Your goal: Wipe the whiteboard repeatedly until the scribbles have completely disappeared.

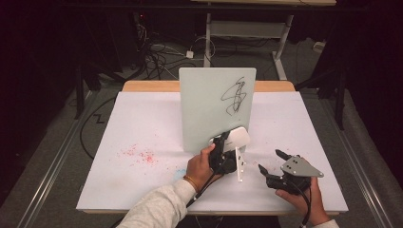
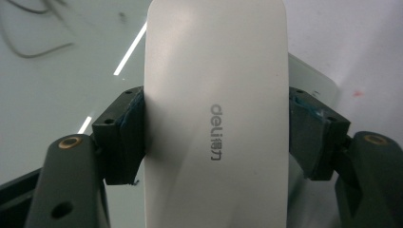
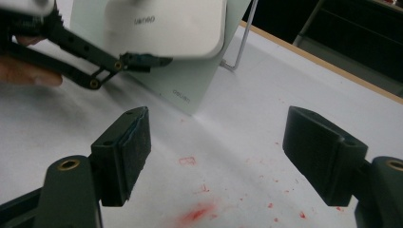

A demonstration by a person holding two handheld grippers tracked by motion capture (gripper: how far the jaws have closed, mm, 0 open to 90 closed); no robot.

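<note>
Your left gripper (image 1: 227, 145) is clamped on the white eraser (image 2: 216, 114), pressing it to the lower right of the upright whiteboard (image 1: 209, 107) below the black scribble (image 1: 235, 97), while your right gripper (image 1: 269, 164) hovers with jaws spread and nothing between them, just right of it over the table (image 1: 142, 123).

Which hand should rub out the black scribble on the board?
The left. Its gripper already squeezes the white eraser and is right at the whiteboard, below the scribble. The right gripper is open, holds nothing, and sits off to the side.
</note>
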